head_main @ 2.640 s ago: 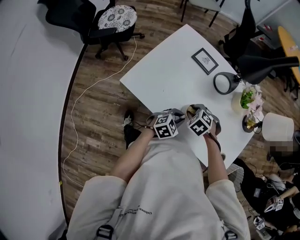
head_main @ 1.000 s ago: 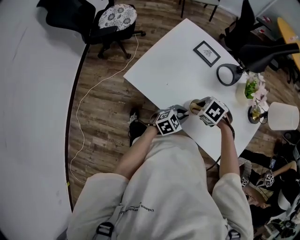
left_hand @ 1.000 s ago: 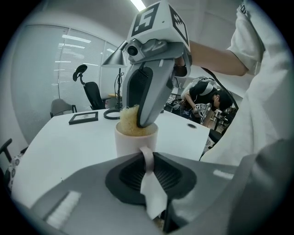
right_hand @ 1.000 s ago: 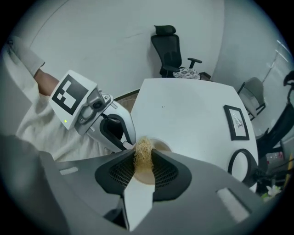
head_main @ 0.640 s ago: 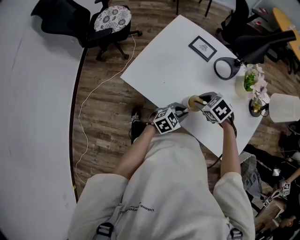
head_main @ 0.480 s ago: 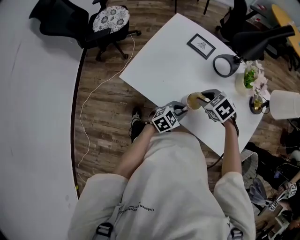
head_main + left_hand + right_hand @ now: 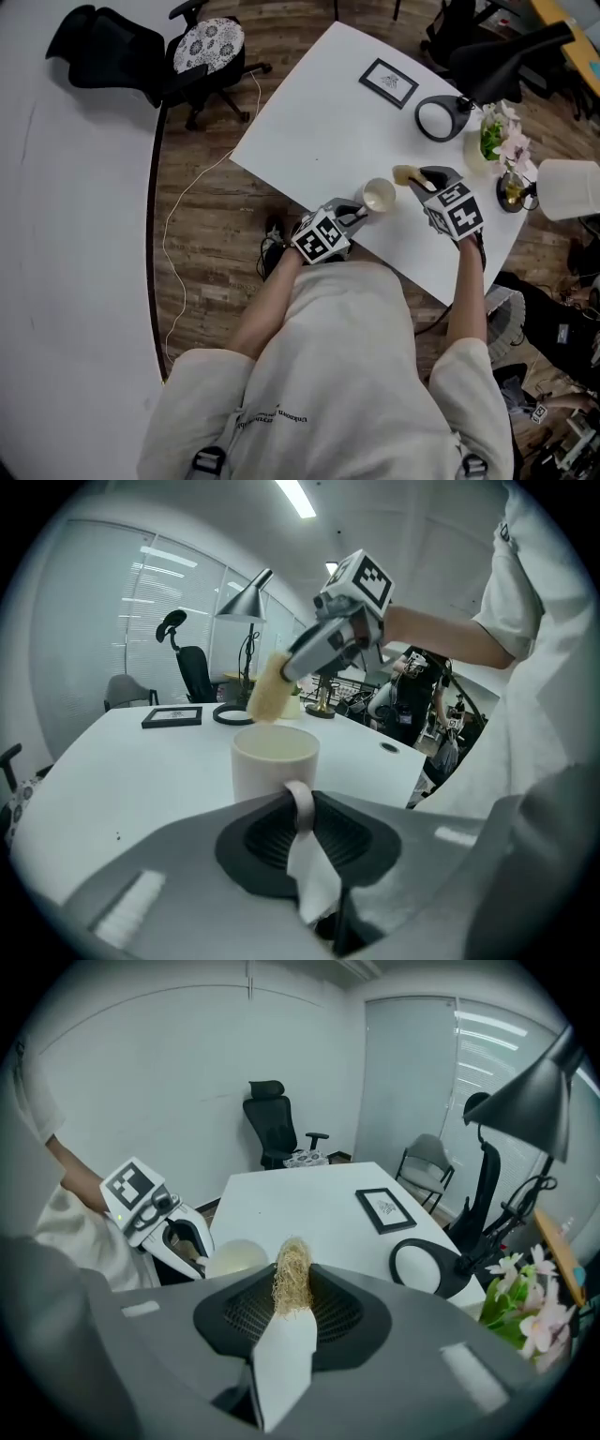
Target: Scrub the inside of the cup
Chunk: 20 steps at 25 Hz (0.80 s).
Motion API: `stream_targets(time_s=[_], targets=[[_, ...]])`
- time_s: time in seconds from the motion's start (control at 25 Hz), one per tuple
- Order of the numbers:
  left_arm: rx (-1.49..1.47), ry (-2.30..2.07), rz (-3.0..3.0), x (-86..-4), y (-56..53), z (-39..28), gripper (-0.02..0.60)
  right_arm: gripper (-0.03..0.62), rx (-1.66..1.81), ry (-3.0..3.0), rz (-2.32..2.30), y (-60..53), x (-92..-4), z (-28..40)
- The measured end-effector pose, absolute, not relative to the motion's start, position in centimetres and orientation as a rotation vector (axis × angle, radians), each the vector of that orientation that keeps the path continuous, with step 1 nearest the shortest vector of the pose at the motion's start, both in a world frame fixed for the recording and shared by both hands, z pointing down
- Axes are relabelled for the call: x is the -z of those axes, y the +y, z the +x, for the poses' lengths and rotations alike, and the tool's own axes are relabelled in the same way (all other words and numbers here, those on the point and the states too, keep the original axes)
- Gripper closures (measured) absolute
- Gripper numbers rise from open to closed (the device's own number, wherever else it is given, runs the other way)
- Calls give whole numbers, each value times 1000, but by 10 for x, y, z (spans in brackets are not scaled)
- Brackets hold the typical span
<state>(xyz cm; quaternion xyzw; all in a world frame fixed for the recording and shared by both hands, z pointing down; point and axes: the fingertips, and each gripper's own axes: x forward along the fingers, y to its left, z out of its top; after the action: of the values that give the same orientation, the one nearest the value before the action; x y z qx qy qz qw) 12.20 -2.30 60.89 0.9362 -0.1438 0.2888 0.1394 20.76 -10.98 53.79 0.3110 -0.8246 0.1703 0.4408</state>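
The white cup [image 7: 379, 195] stood upright near the front edge of the white table [image 7: 319, 122], its mouth open to the ceiling. The left gripper [image 7: 354, 213] had its jaws closed onto the cup's handle [image 7: 301, 802], which was pinched between the two dark pads. The right gripper [image 7: 424, 176] was clamped shut on a straw-coloured fibrous scrubber [image 7: 292, 1281], whose tuft stuck out past the jaw tips. In the head view the scrubber lay to the right of the cup, near it but clear of the rim, outside the cup and held above the tabletop. From the left gripper view it appeared just above and behind the cup's far rim. Farther back on the table lay a black picture frame [image 7: 389, 81] and the round base of a black desk lamp [image 7: 439, 119], with a pot of pink flowers [image 7: 500, 141] beside it.
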Motion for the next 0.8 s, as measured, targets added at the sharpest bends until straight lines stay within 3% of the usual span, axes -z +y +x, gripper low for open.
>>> stream_targets(time_s=[0.24, 0.8], targets=[[-807, -429, 2694, -611, -22, 121, 531, 468, -482, -2037, 670, -87, -594, 196], [-820, -435, 2692, -608, -29, 126, 531, 471, -549, -1948, 600, -56, -616, 201]])
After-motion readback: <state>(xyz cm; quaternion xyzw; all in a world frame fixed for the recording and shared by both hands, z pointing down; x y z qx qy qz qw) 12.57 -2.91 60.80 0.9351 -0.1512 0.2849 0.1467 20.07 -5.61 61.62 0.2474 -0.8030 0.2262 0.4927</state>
